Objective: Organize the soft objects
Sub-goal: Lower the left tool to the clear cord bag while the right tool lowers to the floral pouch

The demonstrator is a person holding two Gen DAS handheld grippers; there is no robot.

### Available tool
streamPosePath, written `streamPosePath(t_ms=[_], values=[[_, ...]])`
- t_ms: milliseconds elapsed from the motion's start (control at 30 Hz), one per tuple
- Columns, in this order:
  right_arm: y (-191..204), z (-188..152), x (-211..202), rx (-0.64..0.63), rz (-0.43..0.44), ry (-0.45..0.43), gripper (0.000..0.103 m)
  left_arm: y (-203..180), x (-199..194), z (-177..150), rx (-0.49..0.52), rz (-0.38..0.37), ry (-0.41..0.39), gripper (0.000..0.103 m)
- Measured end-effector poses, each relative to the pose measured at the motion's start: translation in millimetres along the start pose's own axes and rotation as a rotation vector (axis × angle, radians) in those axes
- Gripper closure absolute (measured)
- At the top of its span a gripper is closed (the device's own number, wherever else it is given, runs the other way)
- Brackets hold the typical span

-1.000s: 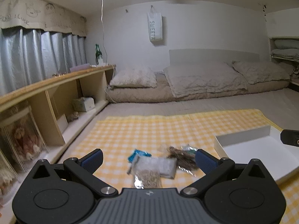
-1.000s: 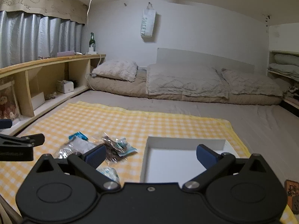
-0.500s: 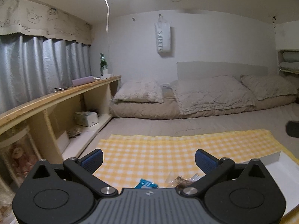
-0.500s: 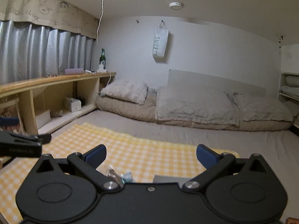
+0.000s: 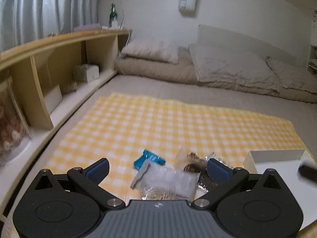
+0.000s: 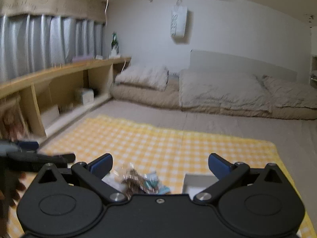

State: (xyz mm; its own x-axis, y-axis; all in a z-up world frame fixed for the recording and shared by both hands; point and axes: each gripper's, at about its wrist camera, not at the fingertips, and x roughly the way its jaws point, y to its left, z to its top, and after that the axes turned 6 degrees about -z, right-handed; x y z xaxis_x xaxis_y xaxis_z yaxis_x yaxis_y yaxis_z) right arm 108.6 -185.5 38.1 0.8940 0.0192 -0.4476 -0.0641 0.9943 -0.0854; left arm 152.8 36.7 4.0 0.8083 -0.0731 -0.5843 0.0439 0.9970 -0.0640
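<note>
Several soft packets lie on a yellow checked cloth (image 5: 158,123). A clear bag with pale strands (image 5: 168,182) sits just ahead of my left gripper (image 5: 158,168), which is open and empty. Beyond the bag lie a blue packet (image 5: 148,159) and a packet of dark brown pieces (image 5: 195,164). A white tray (image 5: 277,158) rests at the right of the cloth. In the right wrist view, my right gripper (image 6: 159,165) is open and empty above the dark packet (image 6: 134,180), with the tray (image 6: 198,182) partly hidden behind its body. The left gripper (image 6: 39,158) shows at the left there.
A low wooden shelf (image 5: 59,63) with boxes runs along the left under grey curtains. Beige bedding and pillows (image 5: 227,69) lie against the far wall. A green bottle (image 5: 113,14) stands on the shelf top. Grey floor surrounds the cloth.
Both cameras tipped up toward the far wall half a second ago and have tipped back down to the packets. Both grippers stayed open.
</note>
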Motion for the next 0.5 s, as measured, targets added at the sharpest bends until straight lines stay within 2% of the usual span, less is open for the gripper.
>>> streamPosePath(t_ms=[100, 200, 500], values=[[3.5, -19.9, 22.4, -0.056, 0.032, 0.079, 0.000, 5.0, 13.1, -4.3, -0.009, 0.011, 0.044, 0.000], [8.2, -33.9, 41.0, -0.080, 0.101, 0.161, 0.000, 9.1, 33.3, -8.0, -0.038, 0.003, 0.129, 0.000], [38.4, -63.7, 77.4, -0.194, 0.234, 0.327, 0.000, 19.3, 82.8, -20.6, -0.103, 0.005, 0.306, 0.000]])
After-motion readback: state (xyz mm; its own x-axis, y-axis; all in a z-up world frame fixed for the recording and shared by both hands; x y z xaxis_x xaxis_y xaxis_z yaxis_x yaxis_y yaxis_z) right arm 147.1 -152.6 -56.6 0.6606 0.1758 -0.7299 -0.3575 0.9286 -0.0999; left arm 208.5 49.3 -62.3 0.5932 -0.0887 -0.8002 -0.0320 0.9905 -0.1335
